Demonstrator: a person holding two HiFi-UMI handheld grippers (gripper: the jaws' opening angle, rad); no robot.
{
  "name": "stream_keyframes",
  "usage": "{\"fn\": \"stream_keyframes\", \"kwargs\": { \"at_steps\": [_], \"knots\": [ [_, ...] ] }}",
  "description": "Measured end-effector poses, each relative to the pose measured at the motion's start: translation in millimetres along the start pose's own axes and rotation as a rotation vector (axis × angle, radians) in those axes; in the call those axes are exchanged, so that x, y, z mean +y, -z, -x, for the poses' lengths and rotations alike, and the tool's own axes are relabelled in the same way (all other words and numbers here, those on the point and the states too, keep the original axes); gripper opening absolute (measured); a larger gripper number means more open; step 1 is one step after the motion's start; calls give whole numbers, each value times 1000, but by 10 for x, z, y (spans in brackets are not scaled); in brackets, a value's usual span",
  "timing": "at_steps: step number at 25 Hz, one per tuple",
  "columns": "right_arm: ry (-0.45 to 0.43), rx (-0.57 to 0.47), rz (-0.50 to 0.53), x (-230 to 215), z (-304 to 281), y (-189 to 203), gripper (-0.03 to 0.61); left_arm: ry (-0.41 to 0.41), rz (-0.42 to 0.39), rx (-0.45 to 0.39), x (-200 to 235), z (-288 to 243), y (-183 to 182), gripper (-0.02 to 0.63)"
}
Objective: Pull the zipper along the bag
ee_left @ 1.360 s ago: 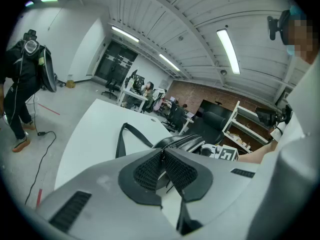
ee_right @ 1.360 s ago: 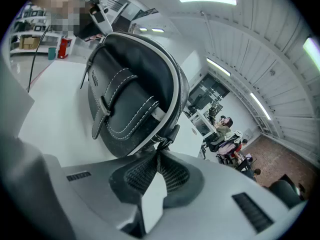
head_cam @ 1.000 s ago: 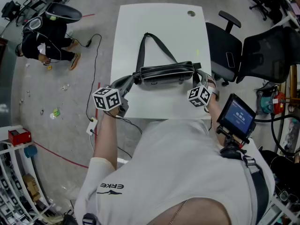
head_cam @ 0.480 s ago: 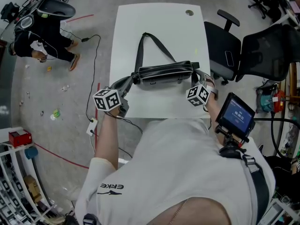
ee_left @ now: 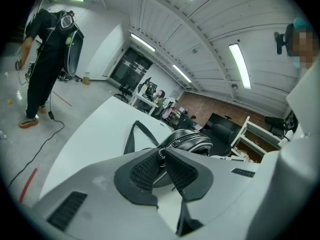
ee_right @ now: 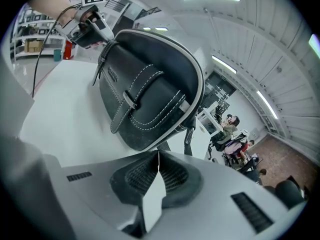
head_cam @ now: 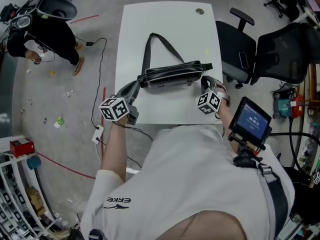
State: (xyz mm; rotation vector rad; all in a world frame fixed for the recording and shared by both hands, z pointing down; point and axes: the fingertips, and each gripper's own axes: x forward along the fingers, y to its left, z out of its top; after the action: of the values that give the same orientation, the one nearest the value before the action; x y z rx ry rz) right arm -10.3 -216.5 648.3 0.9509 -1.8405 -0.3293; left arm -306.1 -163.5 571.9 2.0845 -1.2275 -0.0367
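A black bag (head_cam: pixel 172 75) with white stitching lies across the white table (head_cam: pixel 165 19), its strap (head_cam: pixel 150 49) looped towards the far edge. My left gripper (head_cam: pixel 136 88) is at the bag's left end. In the left gripper view its pads (ee_left: pixel 145 169) are shut on the small metal zipper pull (ee_left: pixel 161 155), with the bag (ee_left: pixel 192 141) just beyond. My right gripper (head_cam: pixel 204 81) is at the bag's right end. In the right gripper view its jaws (ee_right: pixel 158 159) are closed at the bag's (ee_right: pixel 145 84) lower end rim, with only a thin slit between the pads.
Two black office chairs (head_cam: pixel 250 49) stand right of the table. A small screen (head_cam: pixel 251 122) sits by the person's right side. A person in black (head_cam: pixel 45 29) stands on the floor at far left, near a cable (head_cam: pixel 100 64). A shelf rack (head_cam: pixel 20 194) fills the lower left.
Both grippers keep their hold at the bag's ends, and the bag has shifted slightly towards the far left in view. The person in black has walked further off.
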Motion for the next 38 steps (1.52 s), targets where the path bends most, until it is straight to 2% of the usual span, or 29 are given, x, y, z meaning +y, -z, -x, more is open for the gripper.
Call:
{"fn": "stream_keyframes", "kwargs": {
  "at_steps": [5,8,13,18,23,25,30,38],
  "knots": [
    [1,-19,-13,14,5,-8,7,-86,18,-73,233,150,36,23],
    [-2,-39,-12,18,37,-48,6,-130,-4,-93,216,242,55,23],
    [-1,-106,-34,-46,307,-27,7,-216,-107,-145,-206,347,106,23],
    [-27,-177,-88,8,416,-166,7,-323,-248,-176,-351,339,167,21],
    [-41,-259,-165,-103,937,-58,6,-393,-411,-222,-1021,372,280,20],
    [-42,-295,-190,-150,1174,-5,6,-412,-448,-240,-1284,393,356,20],
    [-75,-377,-278,-136,1429,89,6,-455,-498,-270,-1580,306,643,18],
    [-168,-497,-447,-133,2226,246,6,-477,-500,-347,-2459,496,951,17]
  ]
}}
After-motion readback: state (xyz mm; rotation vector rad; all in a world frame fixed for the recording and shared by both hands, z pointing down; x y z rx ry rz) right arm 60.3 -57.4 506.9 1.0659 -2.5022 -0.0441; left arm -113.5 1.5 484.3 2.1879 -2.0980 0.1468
